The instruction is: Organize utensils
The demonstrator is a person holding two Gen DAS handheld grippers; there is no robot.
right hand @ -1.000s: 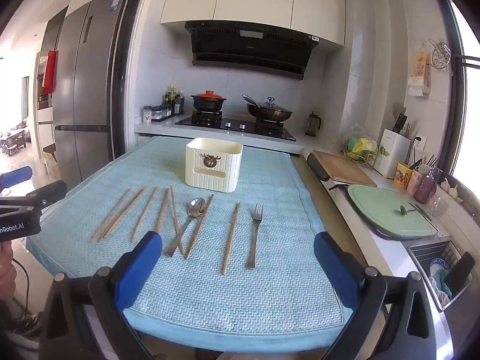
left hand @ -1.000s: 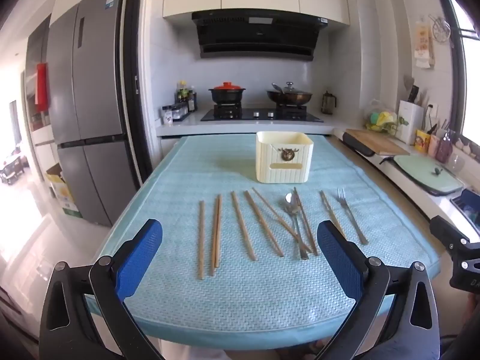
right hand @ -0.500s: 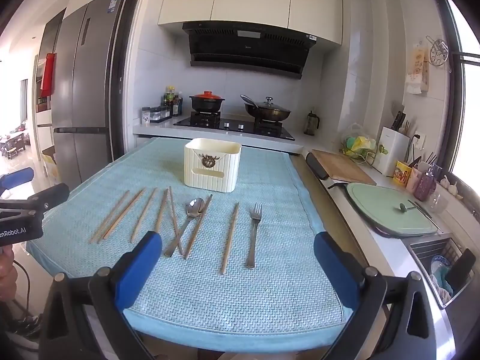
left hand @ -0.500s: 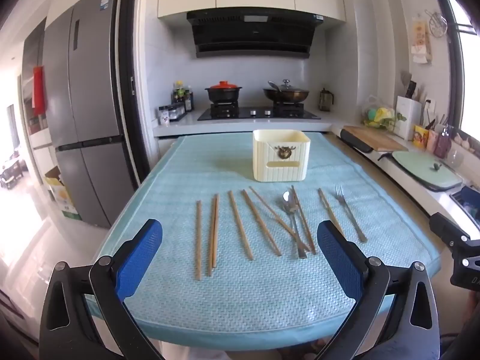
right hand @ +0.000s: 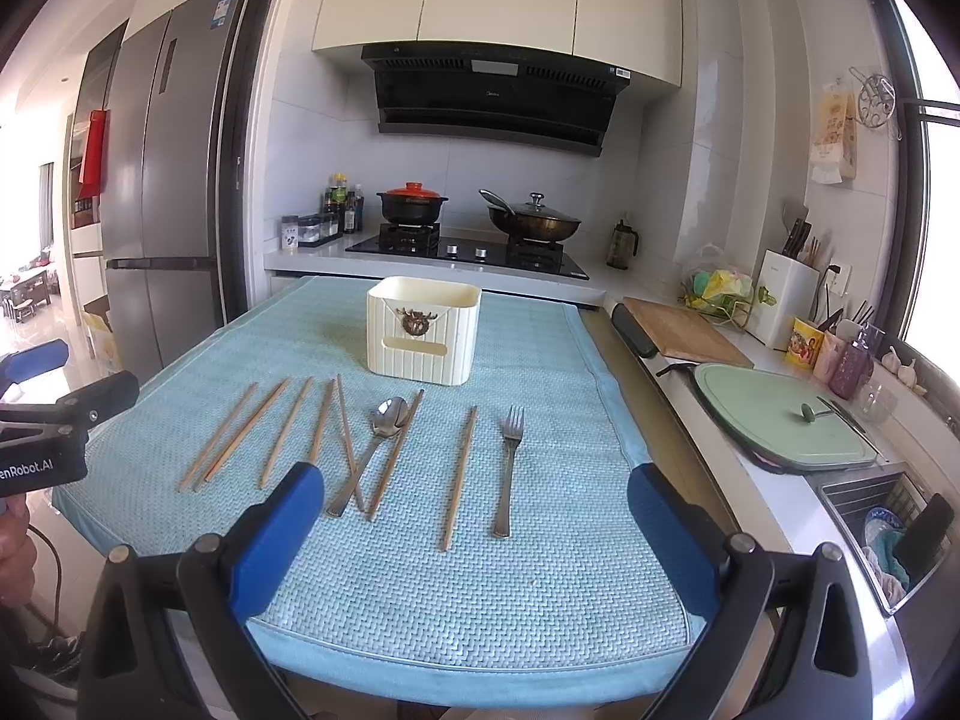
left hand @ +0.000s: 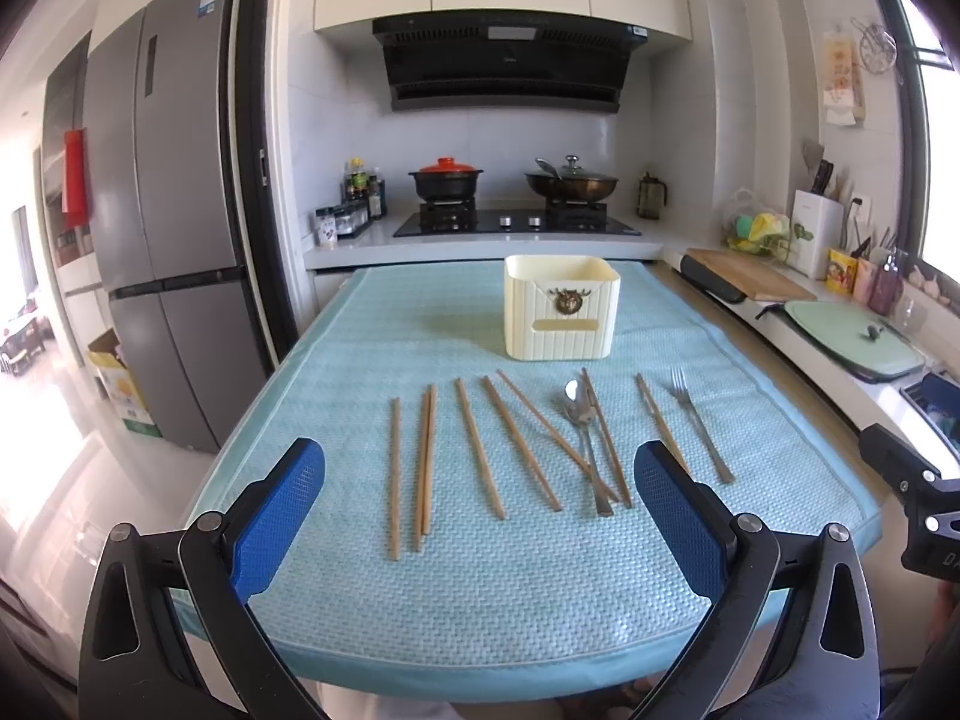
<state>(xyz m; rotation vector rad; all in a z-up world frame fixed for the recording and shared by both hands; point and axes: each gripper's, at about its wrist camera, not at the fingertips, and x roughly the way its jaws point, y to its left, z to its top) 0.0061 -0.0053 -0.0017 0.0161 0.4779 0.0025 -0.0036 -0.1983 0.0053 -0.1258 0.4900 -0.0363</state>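
Note:
Several wooden chopsticks (left hand: 477, 447) lie in a row on a light blue mat (left hand: 510, 588), with a metal spoon (left hand: 585, 441) and a metal fork (left hand: 699, 432) to their right. A cream utensil holder (left hand: 561, 315) stands upright behind them. In the right wrist view the holder (right hand: 423, 330), chopsticks (right hand: 459, 474), spoon (right hand: 375, 441) and fork (right hand: 509, 468) show too. My left gripper (left hand: 480, 516) and my right gripper (right hand: 474, 531) are both open and empty, held over the mat's near edge.
A fridge (left hand: 162, 228) stands at the left. A stove with a red-lidded pot (left hand: 447, 180) and a wok (left hand: 570, 180) is behind the table. A cutting board (right hand: 684, 330), a green lid (right hand: 786, 414) and a sink (right hand: 888, 534) line the right counter.
Both views have shifted slightly, with the utensils now a little higher in frame. Nothing on the mat has moved and both grippers stay open.

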